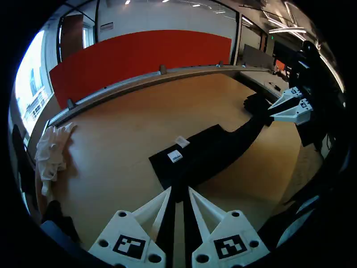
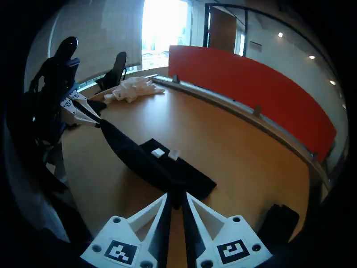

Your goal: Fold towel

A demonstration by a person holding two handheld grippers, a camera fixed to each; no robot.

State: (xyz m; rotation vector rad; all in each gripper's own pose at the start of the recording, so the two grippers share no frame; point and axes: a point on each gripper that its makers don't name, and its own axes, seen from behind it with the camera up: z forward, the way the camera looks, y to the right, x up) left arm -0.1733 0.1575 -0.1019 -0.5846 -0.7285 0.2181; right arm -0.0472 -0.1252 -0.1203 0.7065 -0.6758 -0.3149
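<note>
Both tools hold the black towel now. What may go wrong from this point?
The left tool and the right tool each pinch only a small bit of the black towel; it may slip out.
Part of the towel lies on the table, so it may drag and bunch instead of folding flat.

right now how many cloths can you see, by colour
black: 2, the towel and a dark pile, probably cloth
white: 1, a crumpled pile
total: 3

left tongs (image 1: 179, 190), right tongs (image 2: 176, 194): white, square tags, screw holes
</note>
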